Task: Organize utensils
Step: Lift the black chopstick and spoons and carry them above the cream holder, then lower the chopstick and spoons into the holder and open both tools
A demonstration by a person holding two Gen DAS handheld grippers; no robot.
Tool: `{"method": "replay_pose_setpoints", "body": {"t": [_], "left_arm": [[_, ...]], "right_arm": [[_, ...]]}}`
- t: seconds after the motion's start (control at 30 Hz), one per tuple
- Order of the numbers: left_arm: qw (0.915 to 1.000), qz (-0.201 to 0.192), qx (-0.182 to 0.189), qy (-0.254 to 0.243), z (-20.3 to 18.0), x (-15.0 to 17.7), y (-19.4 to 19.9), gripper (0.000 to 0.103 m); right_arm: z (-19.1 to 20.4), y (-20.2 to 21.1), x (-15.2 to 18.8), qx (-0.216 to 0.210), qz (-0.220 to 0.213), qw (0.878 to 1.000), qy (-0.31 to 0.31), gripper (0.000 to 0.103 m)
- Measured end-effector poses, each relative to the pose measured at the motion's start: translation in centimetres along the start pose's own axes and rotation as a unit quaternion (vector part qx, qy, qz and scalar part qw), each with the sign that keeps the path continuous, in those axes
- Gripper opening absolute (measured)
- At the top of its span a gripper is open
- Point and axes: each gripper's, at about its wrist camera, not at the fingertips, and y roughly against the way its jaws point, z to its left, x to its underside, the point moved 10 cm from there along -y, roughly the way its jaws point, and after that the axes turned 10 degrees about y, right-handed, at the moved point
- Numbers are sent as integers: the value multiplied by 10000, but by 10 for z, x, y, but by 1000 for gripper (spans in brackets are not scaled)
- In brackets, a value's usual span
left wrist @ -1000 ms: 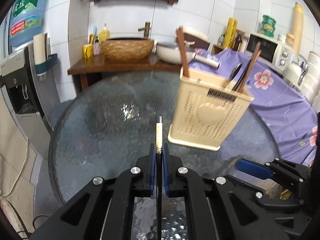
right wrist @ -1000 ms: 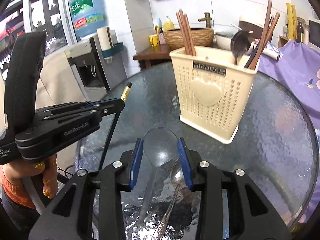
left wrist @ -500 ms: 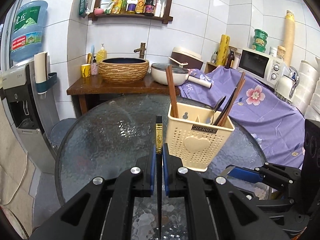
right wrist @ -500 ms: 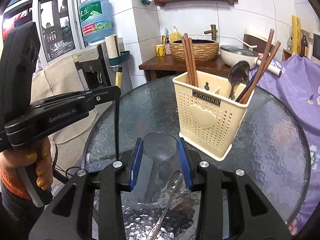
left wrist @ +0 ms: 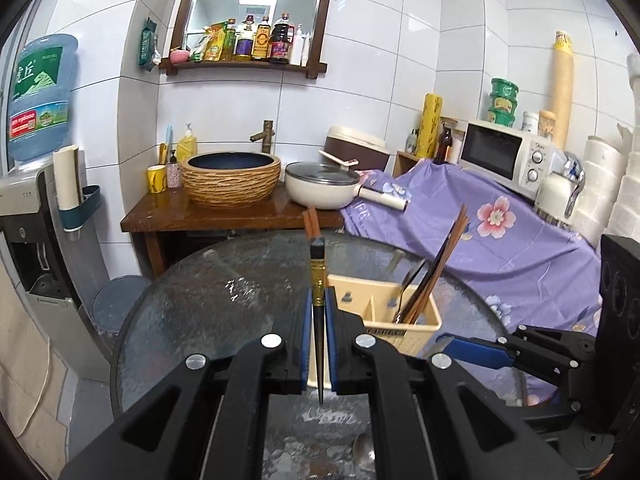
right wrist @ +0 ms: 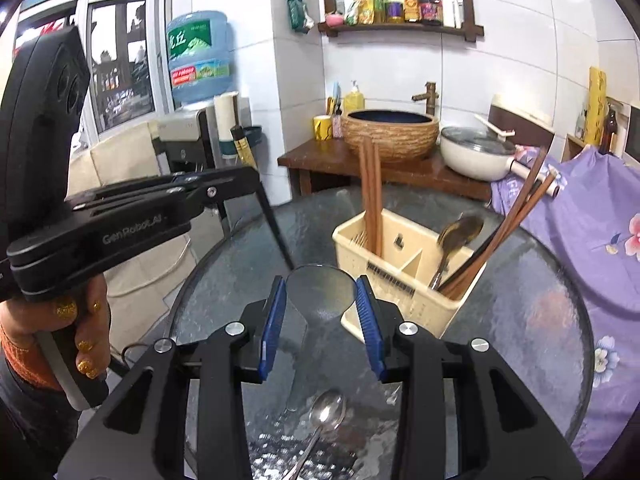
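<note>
Gripping a black chopstick in the left tool, right tool apparently pinching a clear spoon, both raised above the table.

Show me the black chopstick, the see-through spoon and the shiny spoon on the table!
black chopstick (left wrist: 319, 280), left wrist view, gold band.
see-through spoon (right wrist: 320, 286), right wrist view, bowl.
shiny spoon (right wrist: 329, 408), right wrist view, bowl.

White tiled walls — wooden shelf, microwave
</note>
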Motion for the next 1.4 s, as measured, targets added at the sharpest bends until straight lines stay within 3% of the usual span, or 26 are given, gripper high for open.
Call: {"method": "replay_pose_setpoints", "body": {"t": [0.23, 0.47, 0.63, 0.83, 1.0, 1.4], "left_arm": [[9997, -29, 206, 114, -13, -49, 1, 7], [9981, -422, 418, 183, -38, -114, 20, 7], [9965, -793, 250, 33, -53, -146, 16, 7], [9979, -637, 103, 32, -48, -118, -37, 7], [9994, -117, 51, 308, -26, -75, -83, 6], [9987, 416, -67, 287, -8, -18, -115, 6]], "right_arm": [[-31, 5, -44, 150, -191, 9997, -58, 36], [-64, 19, -97, 294, -494, 9980, -250, 36], [-93, 21, -128, 699, -677, 9950, -234, 36], [-114, -12, -105, 1129, -599, 9917, -122, 36], [-114, -42, -65, 1134, -295, 9930, -148, 36], [-86, -71, -17, 1407, -104, 9876, 685, 37]]}}
